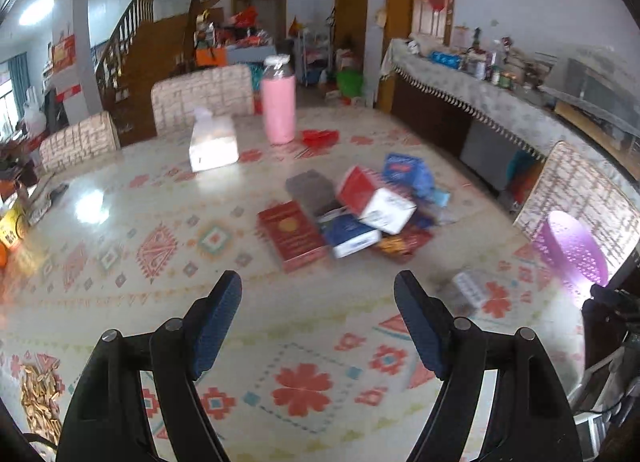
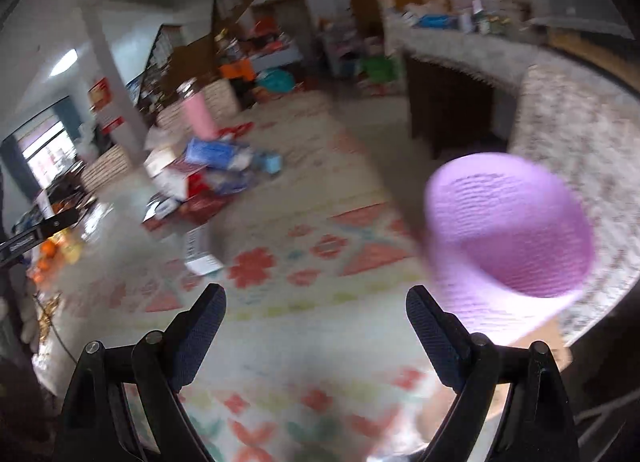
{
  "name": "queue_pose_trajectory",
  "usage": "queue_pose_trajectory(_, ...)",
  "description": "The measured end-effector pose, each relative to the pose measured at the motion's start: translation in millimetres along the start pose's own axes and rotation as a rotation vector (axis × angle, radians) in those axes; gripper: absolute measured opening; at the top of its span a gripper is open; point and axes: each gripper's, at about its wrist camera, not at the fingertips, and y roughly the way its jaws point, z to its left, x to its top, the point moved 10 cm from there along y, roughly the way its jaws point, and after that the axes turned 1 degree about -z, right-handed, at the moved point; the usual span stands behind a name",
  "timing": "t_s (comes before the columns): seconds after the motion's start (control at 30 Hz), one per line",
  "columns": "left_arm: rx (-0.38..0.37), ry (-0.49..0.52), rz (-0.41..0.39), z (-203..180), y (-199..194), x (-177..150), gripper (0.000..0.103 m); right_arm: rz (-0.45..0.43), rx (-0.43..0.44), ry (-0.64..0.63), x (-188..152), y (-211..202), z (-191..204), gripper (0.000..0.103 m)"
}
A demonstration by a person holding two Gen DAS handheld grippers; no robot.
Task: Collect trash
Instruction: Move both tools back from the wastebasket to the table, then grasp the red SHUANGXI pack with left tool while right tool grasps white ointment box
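1. While both views are motion-blurred, the left hand-held gripper [image 1: 318,294] is seen with its jaws spread wide and nothing held between them, above the near part of the table [image 1: 132,302].
2. The right hand-held gripper [image 2: 316,304] is likewise spread wide and empty, above the patterned tablecloth near the table's right edge.
3. The trash is seen as a pile of boxes [image 1: 360,214] toward the middle-right of the table: a red box [image 1: 292,234], a blue-and-white box [image 1: 352,234], a red-and-white box [image 1: 376,202], a grey flat pack [image 1: 310,190] and a blue packet [image 1: 406,170], overlapping or touching one another.
4. One small grey-white box [image 1: 470,288] is found apart from the pile, nearer the right front edge, just beyond the left gripper's right finger.
5. A purple perforated basket [image 2: 508,238] is located at the table's right edge, just beside the right gripper's right finger; whether they touch cannot be told.
6. A pink bottle [image 1: 279,102] stands upright near the far edge, with a white tissue box [image 1: 213,144] to its left.
7. A heap of seed shells [image 1: 38,398] is seen at the near left corner.
8. Chairs [image 1: 202,96] are placed along the far edge.
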Motion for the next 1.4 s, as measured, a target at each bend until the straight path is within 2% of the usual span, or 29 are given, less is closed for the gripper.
queue_pose_trajectory(0.07,0.009,0.01,0.025,7,14,-1,0.078,0.035,0.039,-0.024,1,22,24,0.094)
queue_pose_trajectory(0.17,0.026,0.044,0.049,15,36,-1,0.078,0.054,0.046,-0.091,5,51,55,0.094)
queue_pose_trajectory(0.27,0.007,0.023,0.099,23,60,-3,0.078,0.087,0.051,-0.116,9,81,79,0.094)
queue_pose_trajectory(0.37,-0.041,-0.104,0.165,38,89,2,0.078,0.121,0.047,-0.121,12,106,91,0.094)
queue_pose_trajectory(0.5,-0.062,-0.236,0.204,55,128,18,0.078,0.144,0.038,-0.12,19,129,97,0.094)
queue_pose_trajectory(0.67,-0.019,-0.245,0.242,57,168,28,0.078,0.16,0.015,-0.092,27,144,96,0.094)
queue_pose_trajectory(0.77,-0.027,-0.242,0.289,49,186,24,0.078,0.163,-0.009,-0.101,29,149,96,0.093)
queue_pose_trajectory(0.93,-0.031,-0.236,0.324,41,197,16,0.078,0.179,-0.026,-0.111,27,155,97,0.084)
queue_pose_trajectory(1.07,-0.016,-0.229,0.316,44,199,16,0.078,0.167,-0.041,-0.126,27,155,99,0.077)
queue_pose_trajectory(1.1,-0.011,-0.217,0.317,43,198,15,0.074,0.163,-0.05,-0.134,27,154,100,0.07)
queue_pose_trajectory(1.13,-0.005,-0.209,0.316,43,197,15,0.066,0.161,-0.056,-0.142,26,154,100,0.056)
queue_pose_trajectory(1.17,0.013,-0.197,0.314,44,195,15,0.058,0.16,-0.062,-0.152,25,153,101,0.05)
queue_pose_trajectory(1.2,0.004,-0.197,0.322,43,191,12,0.056,0.161,-0.063,-0.156,24,152,101,0.038)
queue_pose_trajectory(1.4,0.005,-0.206,0.263,49,152,10,0.055,0.151,-0.026,-0.129,20,137,100,0.037)
